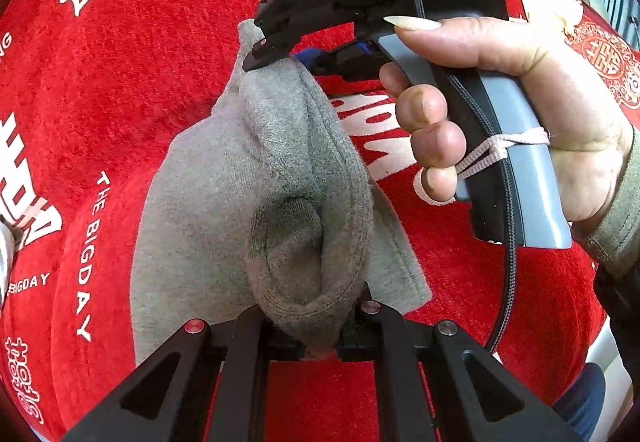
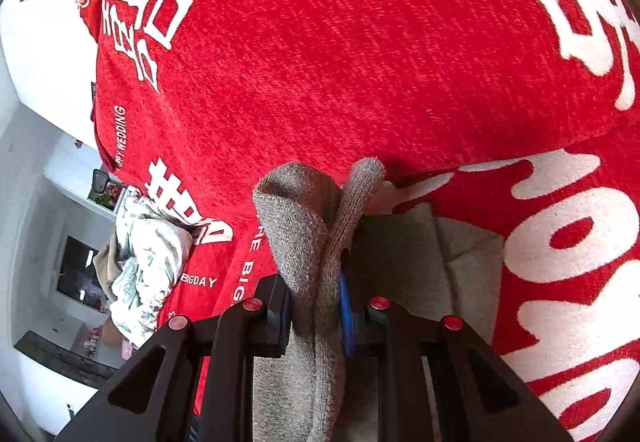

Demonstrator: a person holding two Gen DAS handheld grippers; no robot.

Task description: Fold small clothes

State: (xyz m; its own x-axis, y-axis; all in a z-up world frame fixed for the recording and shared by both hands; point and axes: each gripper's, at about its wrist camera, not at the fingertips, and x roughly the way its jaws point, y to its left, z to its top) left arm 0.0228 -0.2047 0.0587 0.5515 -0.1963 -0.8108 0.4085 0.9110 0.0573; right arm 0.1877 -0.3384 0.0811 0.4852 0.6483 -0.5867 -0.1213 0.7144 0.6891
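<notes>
A small grey knit garment (image 1: 224,210) lies partly lifted over the red printed cloth (image 1: 120,90). My left gripper (image 1: 316,346) is shut on a bunched hem of it at the near end. My right gripper (image 1: 264,54), held by a hand, is shut on the far edge of the same garment. In the right wrist view the right gripper (image 2: 316,318) clamps a folded ridge of the grey garment (image 2: 304,226), which stands up between the fingers; more of it lies flat behind.
The red cloth (image 2: 360,42) with white lettering covers the whole work surface. A crumpled white patterned garment (image 2: 148,254) lies at its left edge. A cream item (image 1: 548,6) sits at the far right. Room furniture shows beyond the edge.
</notes>
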